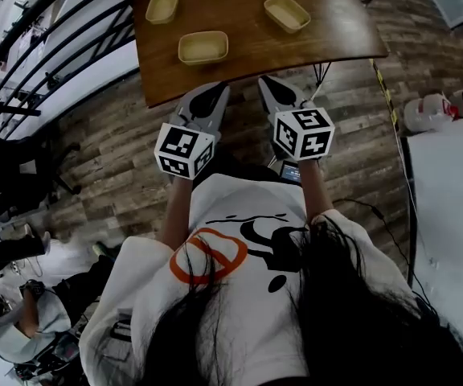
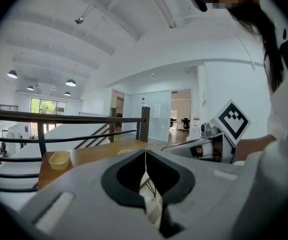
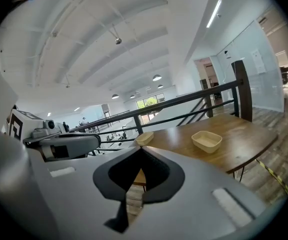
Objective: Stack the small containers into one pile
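At the near edge of the brown rounded wooden table (image 1: 328, 22), we hold the left gripper (image 1: 207, 96) and the right gripper (image 1: 273, 88) side by side, each with jaws pressed together on nothing. We should open one first, pinch a rim (the near container looks the easiest start) and lower it squarely into another. The three pale-yellow shallow rectangular containers sit well apart, upright and empty: the near container (image 1: 203, 47), the far-left container (image 1: 161, 6), the far-right container (image 1: 286, 13).
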The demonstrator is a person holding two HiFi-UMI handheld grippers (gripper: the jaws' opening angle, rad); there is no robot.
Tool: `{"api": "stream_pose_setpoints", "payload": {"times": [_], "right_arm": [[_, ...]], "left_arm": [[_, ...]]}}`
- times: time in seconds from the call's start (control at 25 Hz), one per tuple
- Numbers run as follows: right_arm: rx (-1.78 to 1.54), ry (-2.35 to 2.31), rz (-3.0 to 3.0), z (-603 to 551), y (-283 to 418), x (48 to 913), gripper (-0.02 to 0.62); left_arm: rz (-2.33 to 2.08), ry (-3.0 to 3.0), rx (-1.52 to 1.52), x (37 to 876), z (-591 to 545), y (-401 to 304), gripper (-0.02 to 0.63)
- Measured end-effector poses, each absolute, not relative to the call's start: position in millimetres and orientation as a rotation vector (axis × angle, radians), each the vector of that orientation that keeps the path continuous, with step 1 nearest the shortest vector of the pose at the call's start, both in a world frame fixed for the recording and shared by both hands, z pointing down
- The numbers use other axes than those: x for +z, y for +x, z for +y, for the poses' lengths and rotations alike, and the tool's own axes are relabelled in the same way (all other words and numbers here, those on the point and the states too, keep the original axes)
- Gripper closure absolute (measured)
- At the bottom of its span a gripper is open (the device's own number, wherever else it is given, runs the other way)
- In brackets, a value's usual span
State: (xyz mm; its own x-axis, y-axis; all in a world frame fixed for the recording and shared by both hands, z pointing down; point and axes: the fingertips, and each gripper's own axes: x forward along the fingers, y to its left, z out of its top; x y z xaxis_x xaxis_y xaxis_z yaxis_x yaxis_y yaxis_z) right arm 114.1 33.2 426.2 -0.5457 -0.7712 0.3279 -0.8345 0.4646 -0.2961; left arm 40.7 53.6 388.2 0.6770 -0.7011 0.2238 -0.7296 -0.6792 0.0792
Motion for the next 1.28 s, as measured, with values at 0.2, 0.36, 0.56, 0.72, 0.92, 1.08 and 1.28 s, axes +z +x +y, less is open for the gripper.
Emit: {"api": "stream_pose_setpoints", "payload": {"times": [0.2,0.36,0.56,0.72,0.92,1.08,1.28], "right_arm": [[0.682,1.456,-2.524,18,125,437,0.571],[0.702,1.511,-2.482,-9,136,445,0.571],[0.737,1.604,-2.419,-55,147,450,0.571],[0.766,1.683,-2.357,-93,154,455,0.571],[0.79,1.771,-2.267,-132,166,463,0.571],[0.815,1.841,-2.192,-153,178,474,0.571],[0.866,1.897,-2.085,-172,197,496,0.571]], "left_arm": [[-1.125,2.733,0.272,395,34,48,0.604],[-1.047,2.757,0.277,403,4,60,0.604],[-0.943,2.809,0.282,401,-43,66,0.604],[-0.872,2.839,0.277,397,-82,64,0.604],[-0.784,2.86,0.265,397,-120,63,0.605],[-0.706,2.871,0.265,402,-140,63,0.604],[-0.652,2.862,0.26,410,-157,56,0.604]]}}
